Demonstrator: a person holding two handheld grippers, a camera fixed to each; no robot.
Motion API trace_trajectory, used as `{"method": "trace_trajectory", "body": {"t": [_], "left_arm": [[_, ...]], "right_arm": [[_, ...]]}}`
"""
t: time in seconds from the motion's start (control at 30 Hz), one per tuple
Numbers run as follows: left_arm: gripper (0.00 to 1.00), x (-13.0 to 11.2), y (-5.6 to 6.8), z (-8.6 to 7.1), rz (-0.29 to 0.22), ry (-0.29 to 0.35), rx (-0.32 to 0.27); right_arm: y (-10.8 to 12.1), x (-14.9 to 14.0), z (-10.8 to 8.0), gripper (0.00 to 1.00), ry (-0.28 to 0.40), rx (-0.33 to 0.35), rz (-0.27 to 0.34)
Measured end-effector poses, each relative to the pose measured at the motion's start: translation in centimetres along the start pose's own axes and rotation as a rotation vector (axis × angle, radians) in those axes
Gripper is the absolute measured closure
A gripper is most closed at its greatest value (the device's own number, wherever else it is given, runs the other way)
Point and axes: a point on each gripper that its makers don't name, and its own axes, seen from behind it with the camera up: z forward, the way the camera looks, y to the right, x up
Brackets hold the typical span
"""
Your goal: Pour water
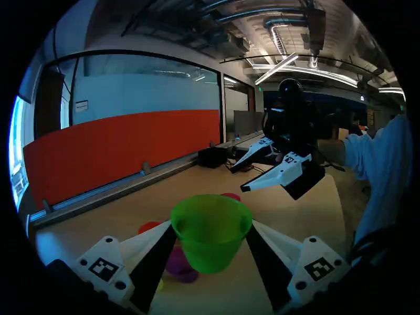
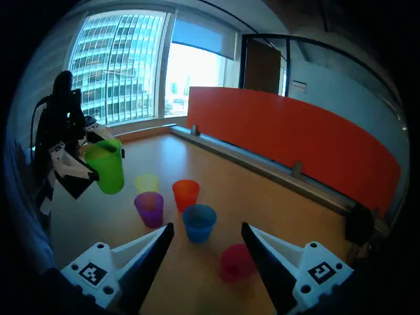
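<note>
"Where was the green cup (image 1: 210, 247) at that point?"

"Pinched between both fingers of the left gripper (image 1: 211, 227), held off the table (image 2: 294, 210), near the yellow cup (image 2: 146, 182)."

"And the right gripper (image 2: 207, 233)?"

"Spread wide, holding nothing, pointed toward the blue cup (image 2: 199, 222)."

"What worried you?"

"The tapered wall. I reckoned a tilt could let it slip, or the stream might miss and wet the table. I couldn't tell if it held water."

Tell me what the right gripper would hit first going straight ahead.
Likely the blue cup, centred just beyond the right gripper's open jaws, though it might pass above; height is unclear.
</note>
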Motion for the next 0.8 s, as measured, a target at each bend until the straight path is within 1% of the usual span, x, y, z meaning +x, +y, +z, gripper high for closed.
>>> {"method": "trace_trajectory", "body": {"t": [0.27,0.47,0.8], "left_arm": [[0.13,0.7,-1.1,-1.1,-0.002,0.026,0.034],[0.13,0.8,-1.7,-1.7,-0.006,0.032,0.053],[0.13,0.8,-2.4,-2.6,-0.010,0.034,0.070]], "right_arm": [[-0.8,-0.9,2.5,0.00,-0.024,0.030,-0.017],[-1.3,-1.7,4.4,0.00,-0.044,0.053,-0.023],[-1.6,-3.6,7.3,0.00,-0.093,0.072,-0.023]]}}
